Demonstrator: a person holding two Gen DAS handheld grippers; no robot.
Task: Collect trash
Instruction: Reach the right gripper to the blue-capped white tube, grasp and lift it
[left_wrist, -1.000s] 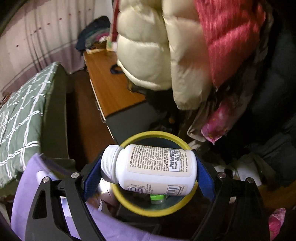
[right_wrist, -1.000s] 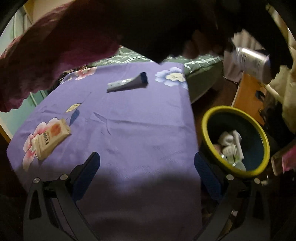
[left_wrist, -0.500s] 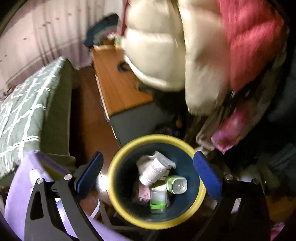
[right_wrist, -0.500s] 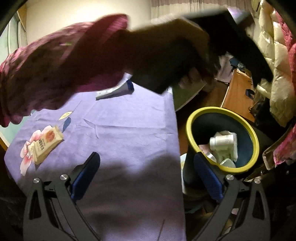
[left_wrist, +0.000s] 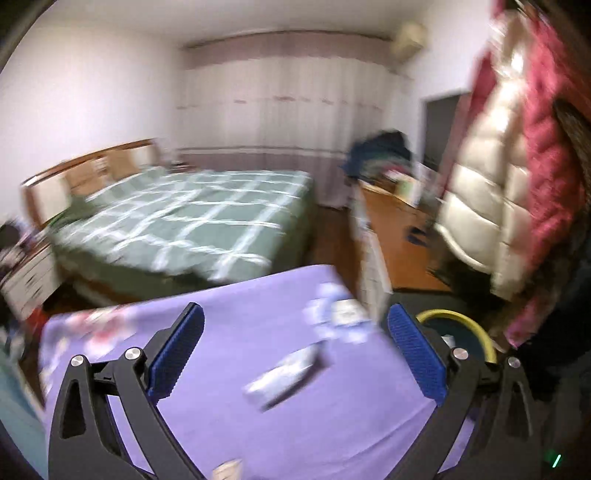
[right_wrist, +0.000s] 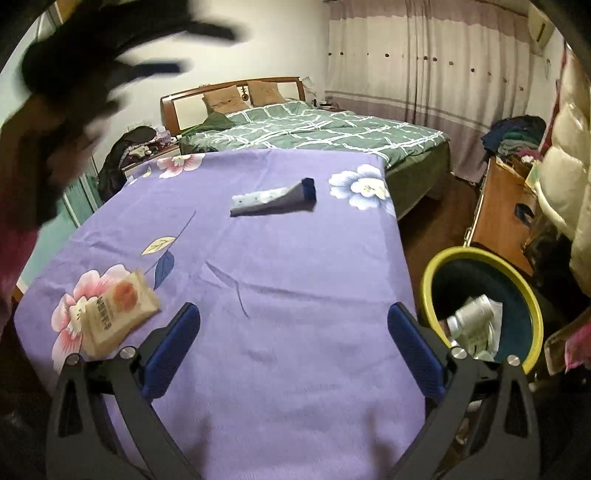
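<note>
- At the left of the purple tablecloth (right_wrist: 280, 280), a tan packet (right_wrist: 110, 314) is being left lying on a printed flower, untouched.
- The left gripper (left_wrist: 295, 354) is being carried over the cloth with its jaws opening wide and nothing between them; the view is being smeared by blur.
- Toward the middle, a flattened tube with a dark cap (right_wrist: 273, 199) is being framed ahead of the left gripper, apart from it.
- The right gripper (right_wrist: 295, 347) is being held wide and empty over the near cloth.
- At the right, the yellow-rimmed bin (right_wrist: 480, 254) is being kept beside the table, already holding a white bottle (right_wrist: 472, 317).
- The step in hand is judged to be a reach for the next piece; closing squarely across the tube is being called for.
</note>
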